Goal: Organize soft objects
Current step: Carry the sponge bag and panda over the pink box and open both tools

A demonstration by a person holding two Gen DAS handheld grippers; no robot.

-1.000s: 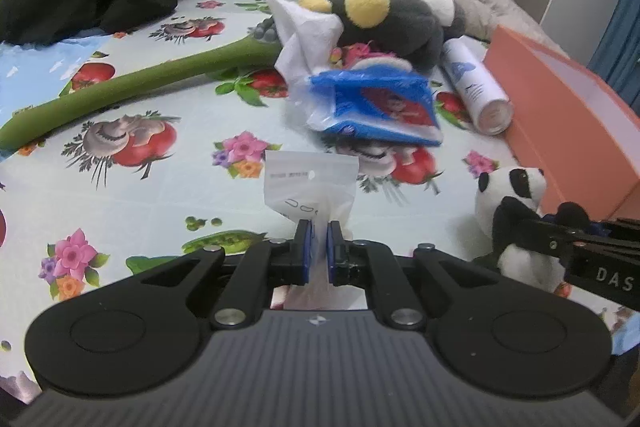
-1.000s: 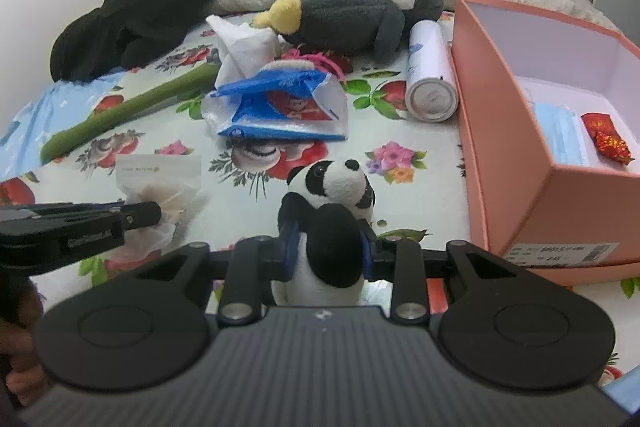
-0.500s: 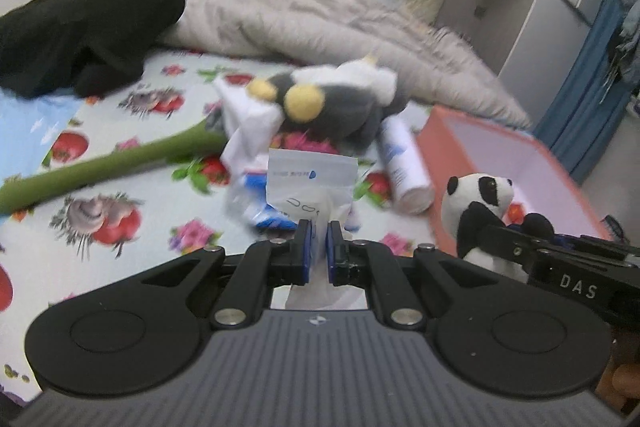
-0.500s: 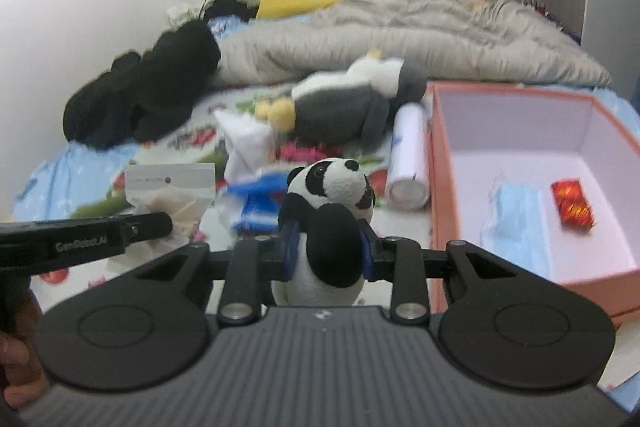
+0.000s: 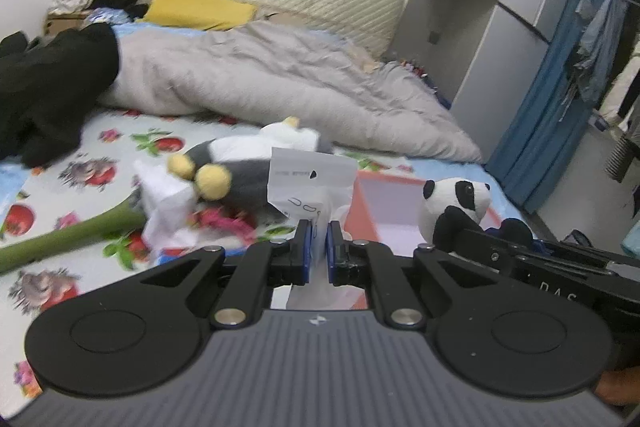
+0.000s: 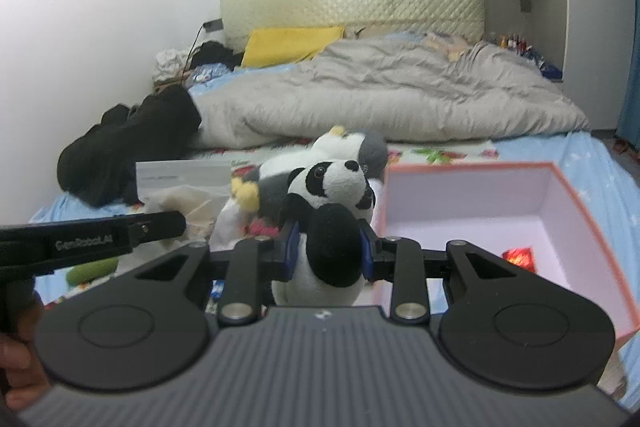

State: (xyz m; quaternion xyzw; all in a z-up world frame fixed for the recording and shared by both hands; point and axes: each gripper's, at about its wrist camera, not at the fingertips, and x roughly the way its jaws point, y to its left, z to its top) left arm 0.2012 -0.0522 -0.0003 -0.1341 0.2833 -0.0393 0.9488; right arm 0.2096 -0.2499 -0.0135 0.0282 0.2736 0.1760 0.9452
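Left claw (image 5: 319,247) pinches crinkly pouch (image 5: 310,187); right claw (image 6: 330,254) squeezes plush panda (image 6: 332,211).

Dim, motion-blurred (fisheye-warped edges)

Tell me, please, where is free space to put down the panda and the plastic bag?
The pink box has much bare floor; only a red wrapper lies near its front. The bed sheet between the black clothes and the penguin plush is also bare. It is crowded around the penguin plush, the white tissue and the green stem.
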